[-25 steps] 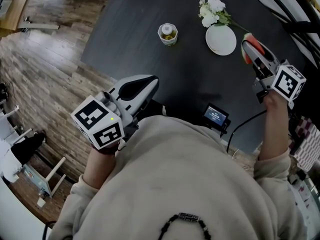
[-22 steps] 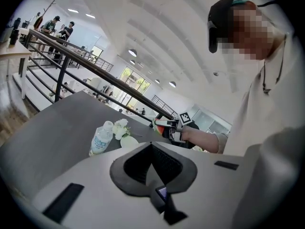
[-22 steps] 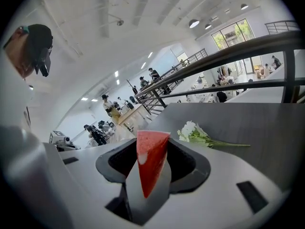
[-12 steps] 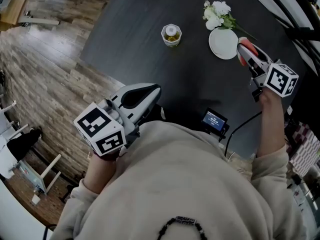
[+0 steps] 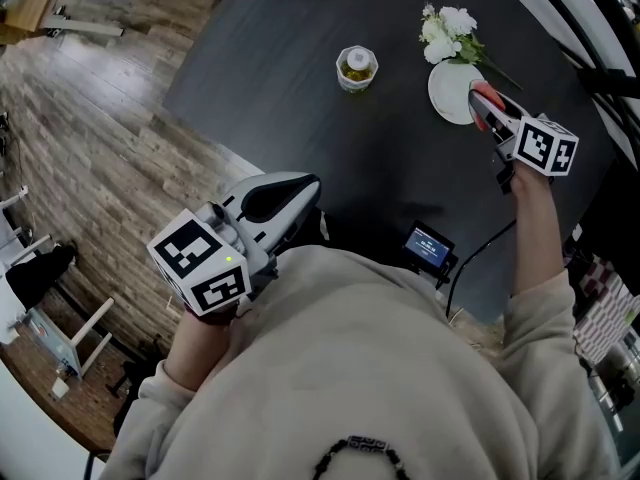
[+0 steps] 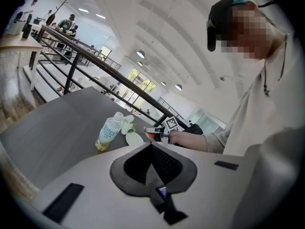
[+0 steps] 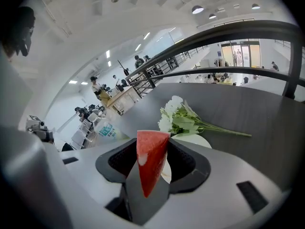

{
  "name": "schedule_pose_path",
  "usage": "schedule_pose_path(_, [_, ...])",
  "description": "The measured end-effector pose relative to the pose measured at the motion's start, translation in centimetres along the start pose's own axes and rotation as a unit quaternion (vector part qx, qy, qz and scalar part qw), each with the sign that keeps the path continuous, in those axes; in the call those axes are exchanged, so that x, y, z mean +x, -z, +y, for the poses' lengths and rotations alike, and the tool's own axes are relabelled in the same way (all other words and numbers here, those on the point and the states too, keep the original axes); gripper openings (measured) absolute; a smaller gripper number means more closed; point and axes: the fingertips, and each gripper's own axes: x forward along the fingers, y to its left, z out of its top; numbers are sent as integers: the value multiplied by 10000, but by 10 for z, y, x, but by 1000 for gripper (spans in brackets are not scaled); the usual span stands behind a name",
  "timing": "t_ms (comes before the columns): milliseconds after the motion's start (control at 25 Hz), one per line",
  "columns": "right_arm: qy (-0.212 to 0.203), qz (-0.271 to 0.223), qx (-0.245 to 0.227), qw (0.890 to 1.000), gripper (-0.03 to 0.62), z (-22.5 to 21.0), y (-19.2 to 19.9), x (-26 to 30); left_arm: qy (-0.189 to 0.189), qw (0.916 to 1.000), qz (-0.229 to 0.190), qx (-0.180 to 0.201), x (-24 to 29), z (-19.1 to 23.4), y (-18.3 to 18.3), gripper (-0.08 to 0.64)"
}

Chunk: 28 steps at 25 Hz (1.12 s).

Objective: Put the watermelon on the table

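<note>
Dark table [image 5: 290,78] stood on a wood-plank floor [image 5: 90,128], and a railing [image 7: 224,32] crossed a big bright hall behind it. From the head view, the jaws of the right gripper [image 5: 482,106] hid most of the watermelon [image 7: 150,159]. They were clamped on it, over the edge of the plate [image 5: 448,88]. Whether it touched the plate couldn't be made out. Flowers [image 5: 448,30] lay beyond the plate, and a bottle [image 5: 357,68] stood well to the left. The left gripper [image 5: 305,180] hung near the table's edge, jaws together and empty.

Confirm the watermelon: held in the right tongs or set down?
Held. The watermelon is pinched between the right tongs, near the plate; table contact cannot tell.
</note>
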Motion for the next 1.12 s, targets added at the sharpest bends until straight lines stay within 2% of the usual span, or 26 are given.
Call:
schedule_pose_path(240, [302,336,-36,9990,207,-31,18,28,-48,10000,15,-32,-4,2,6,3])
schedule_pose_path(440, [352,370,563,9971,207,-50,24,48,27,10000,22,-80,-2,-2,10,2])
schedule_pose_path(640, [636,679,281,9953,207,-64,36,67,29,10000,64,-68,0,-4,14,3])
schedule_pose_path(920, [910,852,234,9919,202,-78,46,76,5,9999,36,-113,-5,-5,16,2])
schedule_pose_path(1120, [1062,981,-105,9894,202,-77,45,81,-36,9999,48,-133,-8,-2,19,3])
